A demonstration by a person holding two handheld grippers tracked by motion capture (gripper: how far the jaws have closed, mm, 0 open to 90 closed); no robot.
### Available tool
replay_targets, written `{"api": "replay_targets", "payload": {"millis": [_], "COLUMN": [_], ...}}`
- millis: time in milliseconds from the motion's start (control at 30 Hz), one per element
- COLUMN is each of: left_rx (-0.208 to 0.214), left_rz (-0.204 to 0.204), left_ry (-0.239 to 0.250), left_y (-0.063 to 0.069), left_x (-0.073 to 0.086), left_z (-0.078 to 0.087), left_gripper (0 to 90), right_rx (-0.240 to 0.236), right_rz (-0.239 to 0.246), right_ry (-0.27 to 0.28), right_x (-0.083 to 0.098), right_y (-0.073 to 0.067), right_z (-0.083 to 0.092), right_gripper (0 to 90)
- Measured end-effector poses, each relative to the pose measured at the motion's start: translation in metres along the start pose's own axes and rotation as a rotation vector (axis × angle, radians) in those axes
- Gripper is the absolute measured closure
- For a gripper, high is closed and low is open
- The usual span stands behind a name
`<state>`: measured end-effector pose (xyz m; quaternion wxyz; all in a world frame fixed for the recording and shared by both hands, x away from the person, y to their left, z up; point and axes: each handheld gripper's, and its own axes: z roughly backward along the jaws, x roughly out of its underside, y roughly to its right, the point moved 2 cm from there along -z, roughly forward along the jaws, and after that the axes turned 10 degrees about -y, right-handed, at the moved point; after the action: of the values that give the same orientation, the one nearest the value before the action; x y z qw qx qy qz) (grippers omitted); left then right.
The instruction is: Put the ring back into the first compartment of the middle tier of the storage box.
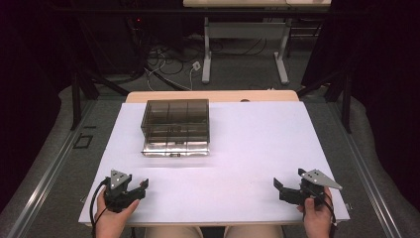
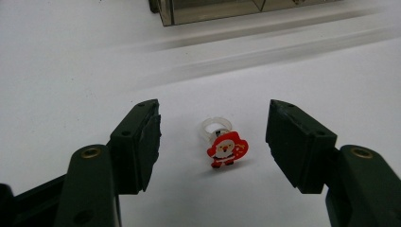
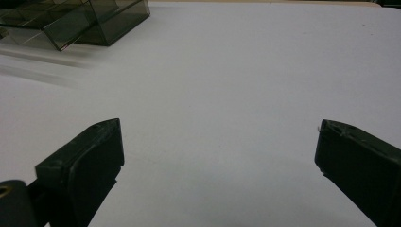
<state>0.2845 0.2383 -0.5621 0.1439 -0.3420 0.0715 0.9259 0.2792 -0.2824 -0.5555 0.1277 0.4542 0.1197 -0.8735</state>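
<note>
A small toy ring (image 2: pixel 225 147) with a red Santa figure on a clear band lies on the white table. It sits between the two jaws of my left gripper (image 2: pixel 213 137), which is open and touches nothing. In the high view the left gripper (image 1: pixel 141 187) rests near the table's front left, held by a hand. My right gripper (image 1: pixel 280 189) is at the front right, also held by a hand. It stands open (image 3: pixel 220 151) over bare table, with nothing between its jaws.
A smoky see-through compartment box (image 1: pixel 176 124) stands at the back left of the white table top (image 1: pixel 257 144), with a clear shiny part sticking out at its front. The same box (image 2: pixel 213 9) (image 3: pixel 71 21) shows beyond each gripper. Table legs and cables lie on the floor behind.
</note>
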Motion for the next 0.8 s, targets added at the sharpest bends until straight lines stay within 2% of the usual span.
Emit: {"api": "replay_targets", "payload": {"millis": [133,167,267,467,800], "left_rx": [0.004,0.012,0.011,0.019,0.015], "left_rz": [-0.009,-0.001,0.005,0.012,-0.009], "left_ry": [-0.015,-0.025,-0.039,-0.063,-0.126], "left_y": [0.001,0.002,0.002,0.003,0.004], "left_x": [0.000,0.000,0.000,0.000,0.000], "left_z": [-0.003,-0.004,-0.005,-0.008,-0.012], "left_gripper": [37.4,37.9,38.4,42.0,46.7], "right_rx": [0.000,-0.008,-0.010,-0.009,-0.013], "right_rz": [-0.002,0.004,-0.006,0.003,0.004], "right_ry": [0.011,-0.014,-0.016,-0.023,-0.022], "right_x": [0.000,0.000,0.000,0.000,0.000], "right_y": [0.000,0.000,-0.001,0.000,0.000], "right_z": [-0.001,0.001,0.002,0.002,0.002], "right_gripper": [1.7,1.9,2.0,2.2,2.5]}}
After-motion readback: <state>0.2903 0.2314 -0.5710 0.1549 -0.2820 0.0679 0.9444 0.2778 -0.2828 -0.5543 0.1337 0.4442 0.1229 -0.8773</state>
